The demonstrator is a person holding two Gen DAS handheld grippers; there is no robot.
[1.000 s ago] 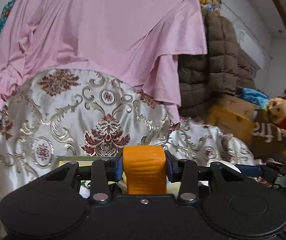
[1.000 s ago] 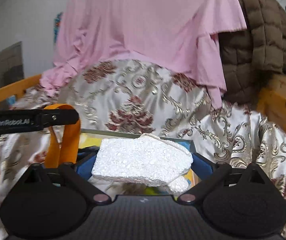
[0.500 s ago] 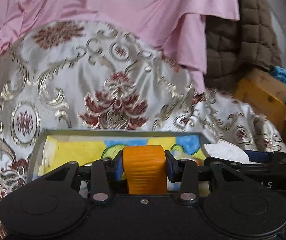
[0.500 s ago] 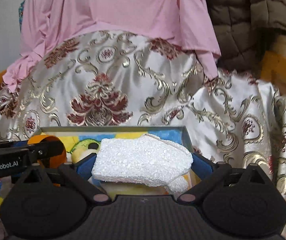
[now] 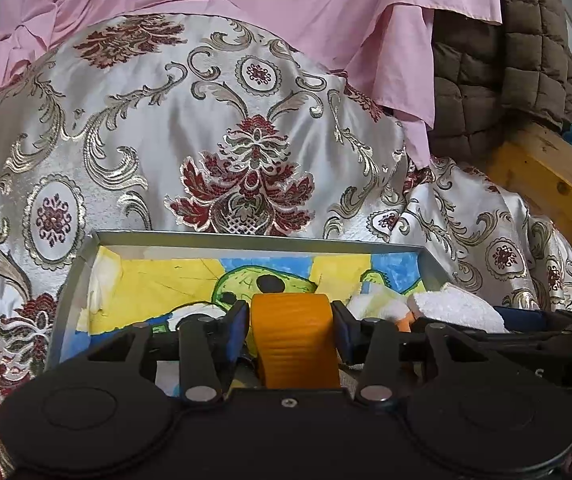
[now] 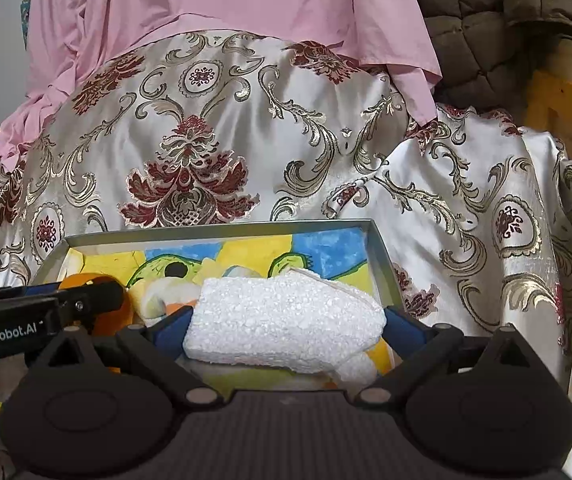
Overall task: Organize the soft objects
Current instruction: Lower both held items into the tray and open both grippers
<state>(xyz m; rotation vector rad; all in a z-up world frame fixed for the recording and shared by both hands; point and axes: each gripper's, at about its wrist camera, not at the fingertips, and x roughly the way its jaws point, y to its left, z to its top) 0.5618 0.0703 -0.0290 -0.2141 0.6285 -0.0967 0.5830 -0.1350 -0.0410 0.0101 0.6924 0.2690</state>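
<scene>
My left gripper [image 5: 289, 320] has an orange band [image 5: 291, 336] between its blue pads; the jaws are opening, and the pads still touch the band's sides. It hangs over the near left part of a grey tray [image 5: 246, 237] lined with a colourful drawing. My right gripper [image 6: 286, 320] is shut on a chunk of white foam [image 6: 286, 316] above the tray's [image 6: 222, 227] right half. The foam [image 5: 457, 308] also shows at the right in the left wrist view, and the band [image 6: 98, 280] at the left in the right wrist view. A yellow-and-white soft item [image 6: 158, 296] lies in the tray between the grippers.
The tray rests on a silver brocade cloth [image 5: 246, 140] that rises behind it. A pink sheet [image 5: 286, 0] drapes over the top. A brown quilted coat [image 5: 505, 80] and a wooden crate [image 5: 545, 172] stand to the right.
Both grippers have come down and forward over the tray, which now fills the lower view. Each keeps its object. Over the last half second they barely move.
</scene>
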